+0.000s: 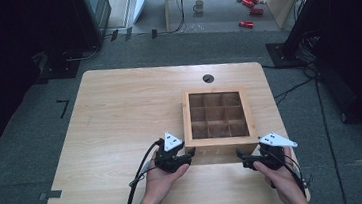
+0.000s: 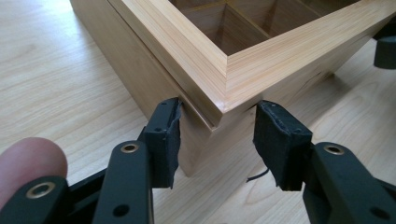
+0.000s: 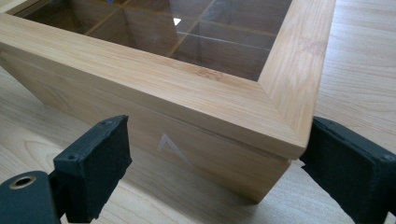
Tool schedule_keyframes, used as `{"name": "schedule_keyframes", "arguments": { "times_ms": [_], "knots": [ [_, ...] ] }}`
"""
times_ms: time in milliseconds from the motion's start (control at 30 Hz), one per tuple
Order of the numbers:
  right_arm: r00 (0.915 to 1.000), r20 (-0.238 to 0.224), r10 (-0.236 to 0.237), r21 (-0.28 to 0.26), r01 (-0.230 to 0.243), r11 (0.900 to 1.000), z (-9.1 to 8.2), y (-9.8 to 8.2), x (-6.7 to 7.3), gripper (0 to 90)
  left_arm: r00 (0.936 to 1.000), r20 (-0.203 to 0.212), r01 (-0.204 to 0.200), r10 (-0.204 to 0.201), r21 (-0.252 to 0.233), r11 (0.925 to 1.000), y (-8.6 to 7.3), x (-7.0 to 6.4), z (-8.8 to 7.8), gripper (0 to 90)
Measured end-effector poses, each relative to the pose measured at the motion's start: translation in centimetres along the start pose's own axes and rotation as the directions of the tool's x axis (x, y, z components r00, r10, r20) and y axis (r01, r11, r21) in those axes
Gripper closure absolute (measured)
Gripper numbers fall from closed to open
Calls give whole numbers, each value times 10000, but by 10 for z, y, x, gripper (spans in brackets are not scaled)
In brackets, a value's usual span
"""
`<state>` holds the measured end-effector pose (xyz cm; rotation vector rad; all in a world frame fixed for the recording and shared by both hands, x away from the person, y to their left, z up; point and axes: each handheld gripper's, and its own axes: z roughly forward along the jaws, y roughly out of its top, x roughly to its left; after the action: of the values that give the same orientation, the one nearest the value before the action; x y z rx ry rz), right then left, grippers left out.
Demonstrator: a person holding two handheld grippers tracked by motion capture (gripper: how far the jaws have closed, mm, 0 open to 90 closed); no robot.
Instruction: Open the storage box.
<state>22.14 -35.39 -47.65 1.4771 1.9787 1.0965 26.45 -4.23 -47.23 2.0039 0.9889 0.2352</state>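
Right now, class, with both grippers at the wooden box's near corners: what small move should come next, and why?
Probably close the left gripper on the wooden box's near-left corner. Its jaws stand open astride that corner, and the right gripper is also open at the near-right corner, so nothing is gripped yet.

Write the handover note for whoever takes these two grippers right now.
Left gripper: open, jaws straddling the near left corner of the square light-wood box with a glass-paned lid and nine compartments; the left pad looks to touch the wood.
Right gripper: open, jaws either side of the box's near right corner, not clamped.
The box sits on the pale wooden table, right of centre, lid shut.
Done: both grippers brought to the near corners.
Left: probably close on the box or lid; nothing gripped yet.
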Motion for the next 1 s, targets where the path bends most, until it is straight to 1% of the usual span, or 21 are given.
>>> {"name": "schedule_keyframes", "arguments": {
  "times_ms": [267,333,367,400,433,467,633,767,800,900,933,1000],
  "knots": [
    [9999,122,-108,-139,109,9998,-1,0,3,86,10000,-14,-23,23,-145,9999,-1,0,0,513],
    [9999,40,-158,-164,159,9997,-2,-1,2,86,9999,59,148,-147,-252,9996,0,2,-1,520],
    [9998,62,-168,-155,168,9997,-2,-1,2,86,9997,68,220,-218,-356,9991,1,1,-1,522],
    [9997,102,-201,-158,203,9997,-1,-2,1,86,9997,68,220,-218,-356,9991,1,1,-1,526],
    [9997,128,-189,-165,191,9997,-1,-2,1,86,9998,56,197,-194,-538,9984,2,0,-3,532],
    [9998,122,-167,-172,169,9997,-1,-2,0,86,9998,72,165,-161,-570,9982,2,0,-3,536],
    [9997,202,-113,-235,117,9997,1,-2,1,86,10000,68,-11,15,-568,9984,4,0,-4,538],
    [9994,341,-16,-617,37,9981,-1,1,2,91,9999,81,-54,59,-632,9980,5,-1,-6,537],
    [9991,419,36,-703,-7,9975,-1,2,2,118,9999,107,-50,58,-658,9978,6,-1,-6,537],
    [9973,721,160,-992,-88,9950,-1,4,3,146,9999,143,-57,67,-709,9975,7,-1,-7,536],
    [9968,777,175,-1047,-93,9945,-1,5,3,147,9999,143,-57,67,-709,9975,7,-1,-7,536],
    [9952,977,71,-1223,50,9925,0,6,5,167,9997,260,22,-1,-830,9965,9,0,-8,533]
  ]
}}
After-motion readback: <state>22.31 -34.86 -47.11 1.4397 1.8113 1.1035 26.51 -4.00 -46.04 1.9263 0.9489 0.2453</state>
